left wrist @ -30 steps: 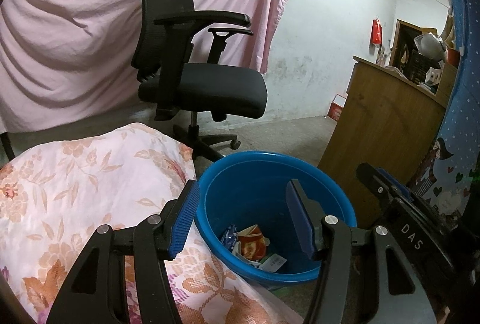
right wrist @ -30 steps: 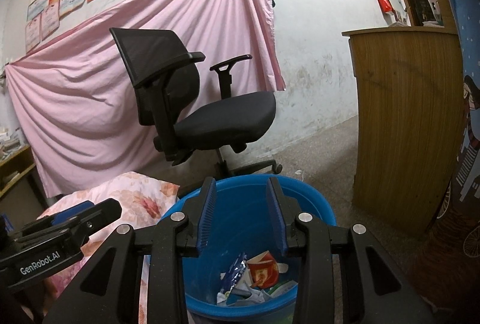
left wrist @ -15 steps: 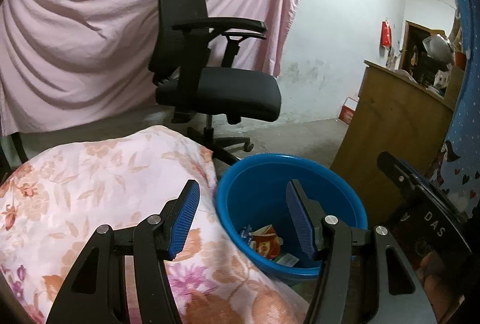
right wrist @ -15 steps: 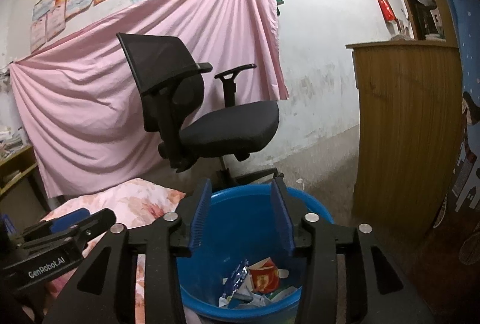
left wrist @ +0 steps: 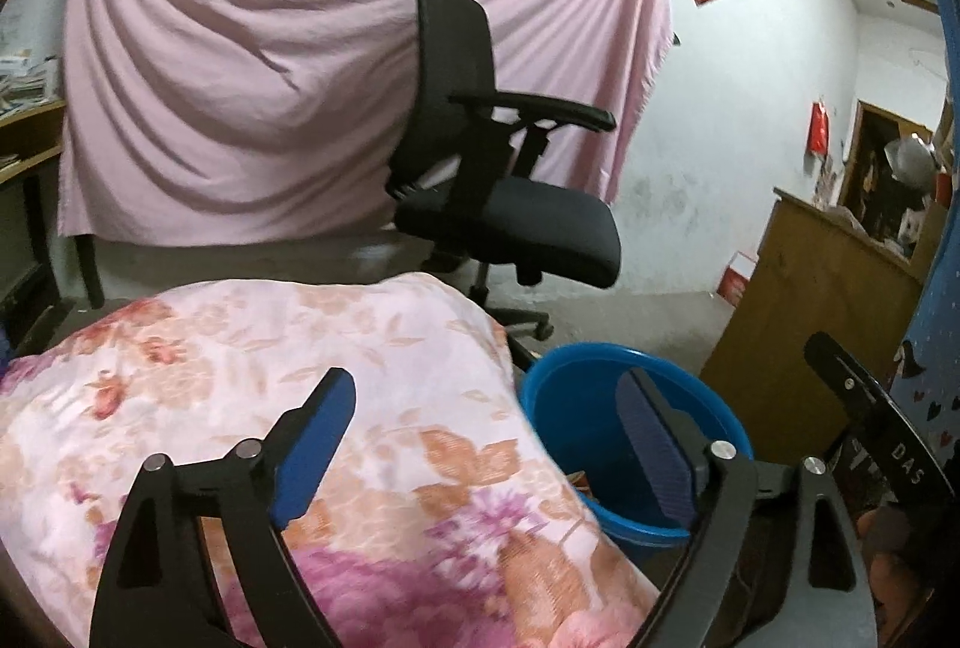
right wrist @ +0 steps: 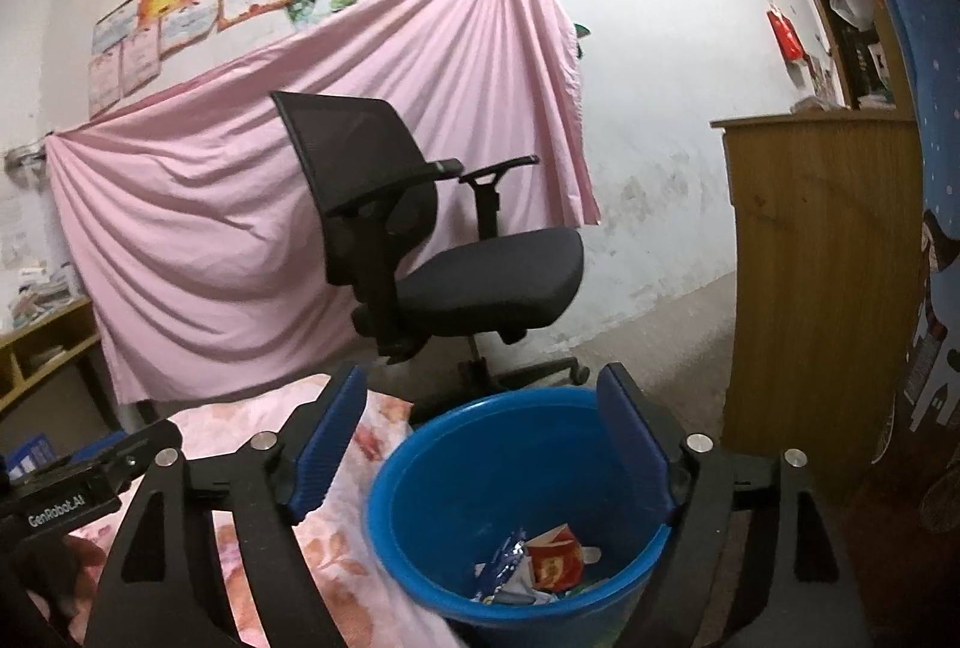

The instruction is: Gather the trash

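A blue plastic bin (right wrist: 480,468) stands on the floor beside the bed; it also shows in the left wrist view (left wrist: 576,408). Crumpled wrappers (right wrist: 546,561), one red and one silvery blue, lie in its bottom. My right gripper (right wrist: 486,444) is open and empty, held above the bin's mouth. My left gripper (left wrist: 492,438) is open and empty, over the edge of the floral quilt (left wrist: 240,378) with its right finger in front of the bin. The left gripper's body (right wrist: 78,486) shows at the left of the right wrist view.
A black office chair (right wrist: 432,252) stands behind the bin in front of a pink sheet (right wrist: 240,168) hung on the wall. A wooden cabinet (right wrist: 822,288) stands to the right. The floral quilt (right wrist: 252,528) covers the bed at the left.
My left gripper has swung left and back from the bin toward the quilt and opened wider. My right gripper has opened wider over the bin.
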{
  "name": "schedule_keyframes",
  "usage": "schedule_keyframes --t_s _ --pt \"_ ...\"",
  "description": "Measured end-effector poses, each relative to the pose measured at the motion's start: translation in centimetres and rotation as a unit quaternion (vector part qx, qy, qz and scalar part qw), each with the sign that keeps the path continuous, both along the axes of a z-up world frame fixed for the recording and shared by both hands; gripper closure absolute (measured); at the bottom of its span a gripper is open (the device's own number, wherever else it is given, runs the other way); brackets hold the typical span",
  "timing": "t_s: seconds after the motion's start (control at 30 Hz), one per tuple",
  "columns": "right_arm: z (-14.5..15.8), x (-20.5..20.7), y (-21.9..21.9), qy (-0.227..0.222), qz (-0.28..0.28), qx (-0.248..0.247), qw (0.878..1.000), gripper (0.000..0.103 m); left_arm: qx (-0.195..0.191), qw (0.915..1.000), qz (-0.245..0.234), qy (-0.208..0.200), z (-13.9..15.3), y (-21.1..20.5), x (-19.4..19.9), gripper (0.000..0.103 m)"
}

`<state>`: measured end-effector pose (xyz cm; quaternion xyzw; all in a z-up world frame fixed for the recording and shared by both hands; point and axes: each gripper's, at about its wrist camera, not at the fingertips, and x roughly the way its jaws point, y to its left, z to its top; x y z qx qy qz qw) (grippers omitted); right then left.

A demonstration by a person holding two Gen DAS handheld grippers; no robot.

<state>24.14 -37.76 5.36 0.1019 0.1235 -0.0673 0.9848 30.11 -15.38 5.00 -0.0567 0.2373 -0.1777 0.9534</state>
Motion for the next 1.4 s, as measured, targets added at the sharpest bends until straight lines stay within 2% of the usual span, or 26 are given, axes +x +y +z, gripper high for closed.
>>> schedule_keyframes --t_s 0.07,0.1,0.17,0.2,0.43,0.77,1.03,1.4 --pt "0.4 -0.9 0.7 -0.010 0.007 -0.007 1.000 0.014 -0.002 1.0000 0.005 -0.004 0.4 1.0 -0.9 0.015" --pt "0.5 -1.2 1.0 -0.013 0.010 -0.009 1.000 0.012 -0.002 0.9999 0.009 -0.007 0.6 1.3 -1.3 0.010" --pt "0.9 -2.2 1.8 -0.023 0.018 -0.015 0.999 0.002 -0.006 0.9997 0.017 -0.018 0.9 2.0 -2.2 0.007" --pt "1.1 -2.7 2.1 -0.029 0.022 -0.017 0.999 0.000 -0.010 0.9994 0.020 -0.026 1.0 2.7 -2.9 0.006" --pt "1.8 -5.8 4.3 -0.050 0.044 -0.022 0.998 0.000 -0.019 0.9973 0.048 -0.052 1.8 5.8 -7.0 0.005" --pt "1.4 -10.8 7.6 -0.088 0.065 -0.046 0.993 0.000 -0.008 0.9914 0.089 -0.096 2.4 8.6 -13.4 0.002" --pt "1.1 -14.3 9.7 -0.103 0.081 -0.057 0.990 0.000 0.006 0.9859 0.127 -0.109 1.4 10.7 -18.1 0.002" --pt "0.9 -19.6 12.2 -0.114 0.093 -0.073 0.986 0.000 -0.010 0.9808 0.154 -0.119 0.9 13.7 -23.7 0.002"
